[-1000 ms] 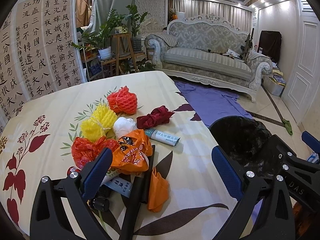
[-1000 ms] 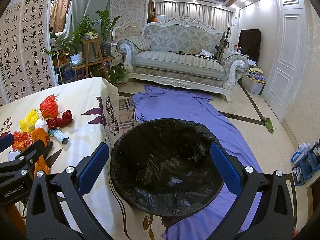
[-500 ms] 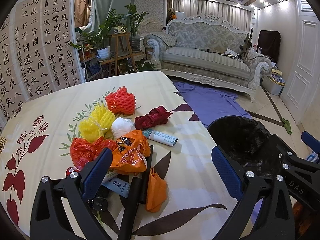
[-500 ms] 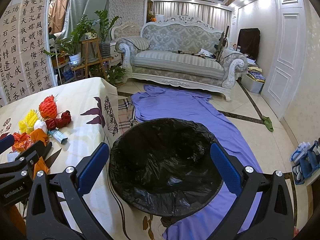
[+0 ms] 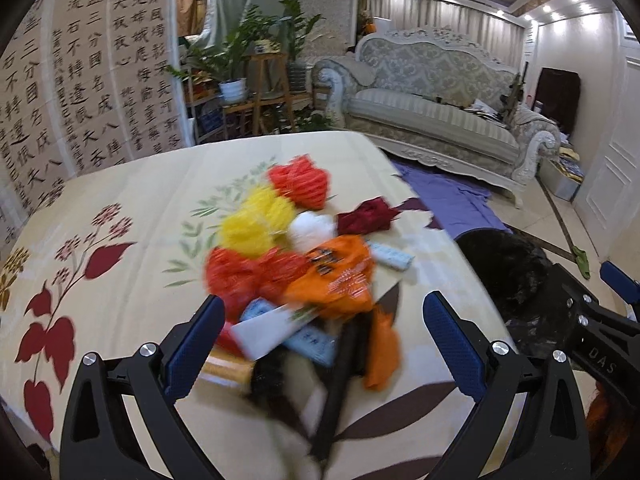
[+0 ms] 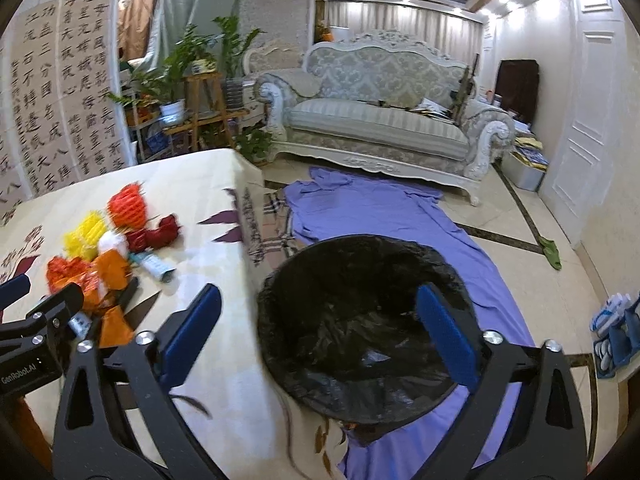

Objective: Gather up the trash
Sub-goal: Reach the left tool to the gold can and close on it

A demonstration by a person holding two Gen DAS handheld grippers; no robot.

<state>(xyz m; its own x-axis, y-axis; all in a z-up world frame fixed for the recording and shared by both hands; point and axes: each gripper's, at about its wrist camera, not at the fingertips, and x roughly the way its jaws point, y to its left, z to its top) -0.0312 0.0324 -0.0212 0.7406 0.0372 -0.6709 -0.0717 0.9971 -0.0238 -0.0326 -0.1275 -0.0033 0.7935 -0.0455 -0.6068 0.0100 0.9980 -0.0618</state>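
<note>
A pile of trash lies on the flowered table [image 5: 120, 184]: a red foam net [image 5: 300, 180], a yellow foam net [image 5: 256, 224], a white wad [image 5: 312, 228], a dark red wrapper [image 5: 368, 216], an orange bag [image 5: 336, 276], a tube [image 5: 390, 256] and a white card [image 5: 264, 332]. My left gripper [image 5: 324, 320] stands open just in front of the pile, its fingers either side of the card, touching nothing. Over the black-lined bin [image 6: 340, 276] my right gripper [image 6: 318, 300] hangs with jaws wide and closing, nothing between them. The left view is blurred.
The bin [image 5: 504, 260] stands on the floor against the table's right edge. A purple cloth [image 6: 380, 216] is spread on the floor behind it, before a sofa [image 6: 380, 120]. Plants [image 5: 248, 52] and a calligraphy screen [image 5: 80, 80] stand beyond the table. Slippers [image 6: 612, 320] lie at the right.
The left view has come nearer the pile, which now sits larger and further right, blurred. The right view has shifted toward the table, and its fingers stand slightly closer together.
</note>
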